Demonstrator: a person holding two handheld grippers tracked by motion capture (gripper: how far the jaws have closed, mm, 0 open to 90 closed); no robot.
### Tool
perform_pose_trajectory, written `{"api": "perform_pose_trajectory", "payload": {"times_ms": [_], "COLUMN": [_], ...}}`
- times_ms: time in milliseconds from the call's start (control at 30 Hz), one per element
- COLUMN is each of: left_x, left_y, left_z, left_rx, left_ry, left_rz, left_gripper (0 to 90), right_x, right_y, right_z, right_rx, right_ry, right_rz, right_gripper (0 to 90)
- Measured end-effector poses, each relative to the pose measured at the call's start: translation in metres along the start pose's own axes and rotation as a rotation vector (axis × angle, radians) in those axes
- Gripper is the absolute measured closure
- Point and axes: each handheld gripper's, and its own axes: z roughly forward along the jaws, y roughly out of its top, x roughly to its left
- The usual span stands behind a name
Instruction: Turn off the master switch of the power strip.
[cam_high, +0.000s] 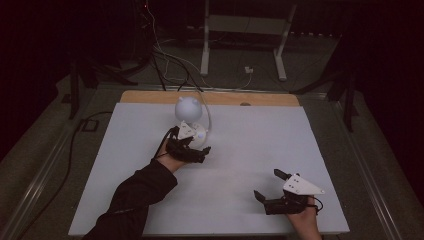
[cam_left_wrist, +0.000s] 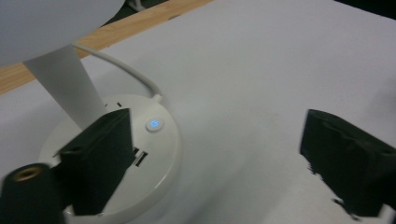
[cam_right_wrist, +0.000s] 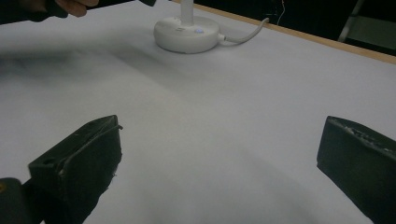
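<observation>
Small white desk lamp (cam_high: 190, 120) sitting around 11 o'clock of the white mat (cam_high: 250, 150), near the far wooden edge (cam_high: 150, 97), cord (cam_left_wrist: 126, 70) trailing off the back at 12. Probably parked there so the cable reaches whatever sits behind the table. Round base (cam_left_wrist: 154, 158) with a tiny button (cam_left_wrist: 154, 124) glowing blue on top, thin flat neck (cam_left_wrist: 65, 88) rising to a globe-shaped head (cam_high: 187, 106).

Left gripper (cam_high: 197, 145) hovering right over the base, angled down at it. Looks aimed at that button, judging by how close one jaw sits to it. Jaws spread wide: in the left gripper view, one jaw hangs over the base at about 8 o'clock of the button, the other out over bare mat at 3 o'clock. Nothing pinched. Hard to tell whether the near jaw actually touches the base or just floats above it.

Right gripper (cam_high: 267, 185) parked down at 5 o'clock of the mat, well apart from the lamp, likely just waiting out of the way. Jaws wide open too, nothing between them but mat.
</observation>
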Motion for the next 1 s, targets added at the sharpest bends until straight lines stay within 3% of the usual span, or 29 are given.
{"api": "perform_pose_trajectory", "payload": {"times_ms": [100, 567, 800, 1000], "left_x": [0.001, 0.004, 0.007, 0.009], "left_y": [0.000, 0.003, 0.004, 0.001], "left_z": [0.005, 0.025, 0.034, 0.042], "left_rx": [0.006, -0.012, 0.003, 0.013], "left_ry": [0.018, 0.094, 0.168, 0.171], "left_rz": [0.004, 0.006, 0.010, 0.021], "left_gripper": [18.6, 63.4, 75.6, 86.2], "right_x": [0.000, -0.001, -0.001, -0.001], "right_y": [0.000, 0.000, 0.000, 0.000], "right_z": [0.000, -0.001, -0.001, -0.001], "right_rx": [-0.001, -0.006, -0.010, -0.012], "right_ry": [0.001, 0.006, 0.013, 0.013], "right_rz": [0.000, 0.004, 0.009, 0.011], "right_gripper": [0.0, 0.0, 0.0, 0.0]}}
